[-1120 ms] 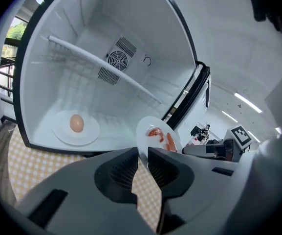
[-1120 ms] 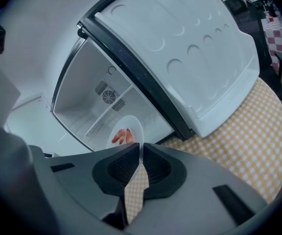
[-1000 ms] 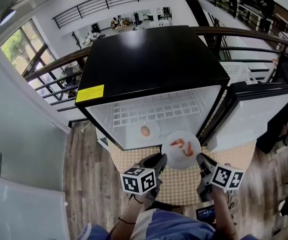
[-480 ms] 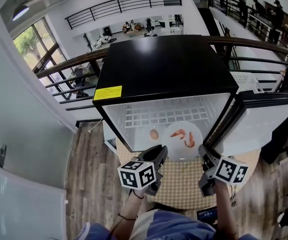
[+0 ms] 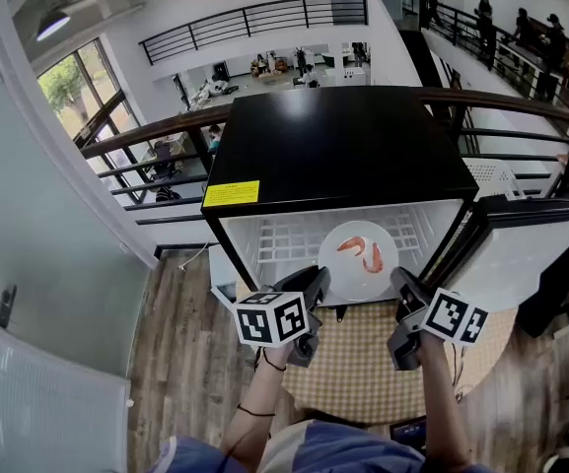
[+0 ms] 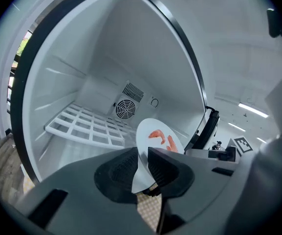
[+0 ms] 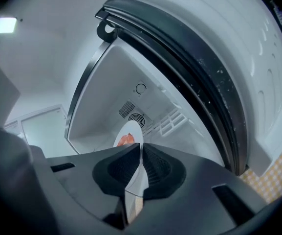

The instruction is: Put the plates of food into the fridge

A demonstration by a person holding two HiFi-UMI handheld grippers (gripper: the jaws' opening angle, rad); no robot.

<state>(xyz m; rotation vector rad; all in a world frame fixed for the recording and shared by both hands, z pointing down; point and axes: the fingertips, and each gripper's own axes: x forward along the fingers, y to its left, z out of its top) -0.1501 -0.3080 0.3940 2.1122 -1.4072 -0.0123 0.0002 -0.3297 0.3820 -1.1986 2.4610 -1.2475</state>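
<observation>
The left tongs (image 5: 318, 284) and right tongs (image 5: 400, 284) each pinch an opposite edge of the white plate (image 5: 351, 276), which carries 2 shrimp (image 5: 364, 253) and hangs inside the open fridge (image 5: 343, 151) above its wire shelf (image 5: 282, 240).

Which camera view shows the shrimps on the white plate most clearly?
The head view: it looks down onto both shrimps on the plate. The left gripper view shows them at a slant; the right gripper view sees the plate nearly edge-on, only an orange sliver.
</observation>
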